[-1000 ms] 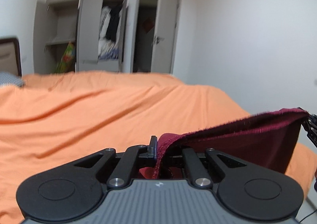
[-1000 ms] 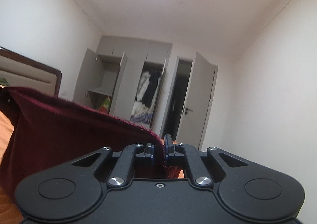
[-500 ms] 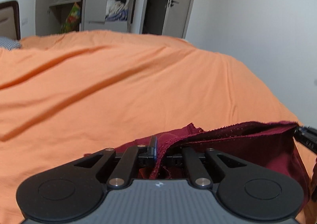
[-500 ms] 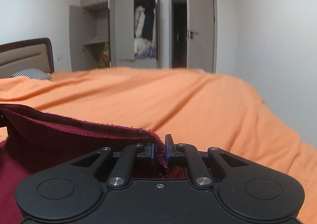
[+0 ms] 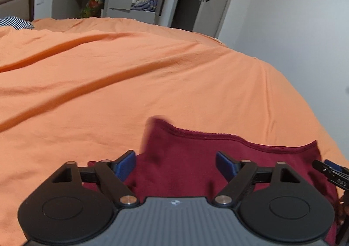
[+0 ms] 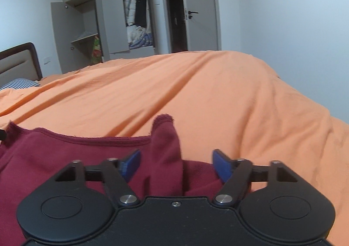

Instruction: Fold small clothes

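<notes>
L gripper (image 5: 176,164): jaws spread wide, nothing between the blue pads (image 5: 125,164); hovers low over the near part of the garment, no contact visible.
R gripper (image 6: 176,164): jaws wide apart too, blue pads (image 6: 222,165) clear of cloth on both sides; an upright pinch of fabric stands in the gap, not clamped.
R gripper seen from L wrist: black tip w/ blue pad at far right edge (image 5: 331,172), just beside the garment's right corner.
Garment (image 5: 218,158): dark red knit piece, lying on the bed right in front of both grippers; stitched hem runs along its far edge, wavy, w/ a raised corner at the left end (blurred).
Garment, R wrist view (image 6: 76,152): spreads left of the gripper; hem runs across to a peaked fold (image 6: 165,137) sticking up between the jaws.
Bed cover (image 5: 130,76): orange, long soft creases, fills most of both views.
Pillow (image 6: 19,83): blue-white striped, far left by the headboard (image 6: 19,63), dark frame w/ beige panel.
Wardrobe (image 6: 104,23): grey, doors open, hanging clothes + folded pile inside; colourful bag on lower left shelf.
Door (image 6: 200,10): grey, ajar, right of wardrobe; dark opening beside it.
</notes>
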Demonstrator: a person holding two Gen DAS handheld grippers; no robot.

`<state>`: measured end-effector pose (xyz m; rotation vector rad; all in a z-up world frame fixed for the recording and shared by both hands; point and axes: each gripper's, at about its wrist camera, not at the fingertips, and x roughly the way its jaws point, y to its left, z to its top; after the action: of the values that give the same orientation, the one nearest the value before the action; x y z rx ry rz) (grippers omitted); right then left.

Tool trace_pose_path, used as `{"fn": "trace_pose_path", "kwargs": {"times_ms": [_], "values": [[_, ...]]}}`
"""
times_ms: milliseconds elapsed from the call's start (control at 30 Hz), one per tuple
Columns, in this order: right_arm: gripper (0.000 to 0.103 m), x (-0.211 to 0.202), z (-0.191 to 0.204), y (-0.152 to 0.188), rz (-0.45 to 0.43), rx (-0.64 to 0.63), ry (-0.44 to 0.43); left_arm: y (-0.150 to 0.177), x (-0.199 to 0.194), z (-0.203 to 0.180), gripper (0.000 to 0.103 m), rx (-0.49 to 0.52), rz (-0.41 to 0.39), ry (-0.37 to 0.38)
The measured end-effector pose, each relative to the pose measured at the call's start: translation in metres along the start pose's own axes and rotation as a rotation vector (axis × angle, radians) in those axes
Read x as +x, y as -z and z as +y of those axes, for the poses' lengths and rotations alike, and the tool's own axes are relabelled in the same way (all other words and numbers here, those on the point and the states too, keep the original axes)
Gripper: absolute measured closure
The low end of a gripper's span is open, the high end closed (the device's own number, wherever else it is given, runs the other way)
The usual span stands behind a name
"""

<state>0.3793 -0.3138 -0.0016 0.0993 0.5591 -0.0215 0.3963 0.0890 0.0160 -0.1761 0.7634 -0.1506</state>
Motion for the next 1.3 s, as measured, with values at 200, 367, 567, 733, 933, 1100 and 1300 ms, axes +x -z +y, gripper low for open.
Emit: {"fn": "trace_pose_path", "kwargs": {"times_ms": [200,367,567,733,933,1100,1300], "values": [[0.001,-0.007,0.003,0.009,-0.036,-0.060,0.079,0.014,-0.002,-0.008,0.001,0.065,-0.046,-0.137],[0.001,0.006,0.004,0.030,-0.003,-0.175,0.246,0.035,0.017,0.003,0.000,0.007,-0.007,-0.208],[0.001,0.009,-0.001,0.045,-0.024,-0.161,0.261,0.049,0.019,0.002,0.000,-0.011,-0.066,-0.209],[0.001,-0.012,0.005,0.038,-0.053,-0.166,0.264,0.046,-0.005,-0.003,0.000,-0.013,-0.110,-0.244],[0.001,-0.062,0.016,0.044,-0.122,-0.160,0.198,0.058,-0.050,-0.016,0.000,0.010,-0.208,-0.224],[0.001,-0.092,0.031,0.070,-0.104,-0.190,0.205,0.083,-0.057,-0.014,0.000,0.008,-0.164,-0.240],[0.001,-0.100,0.029,0.111,-0.063,-0.186,0.268,0.111,-0.051,-0.001,0.001,-0.029,-0.084,-0.288]]}}
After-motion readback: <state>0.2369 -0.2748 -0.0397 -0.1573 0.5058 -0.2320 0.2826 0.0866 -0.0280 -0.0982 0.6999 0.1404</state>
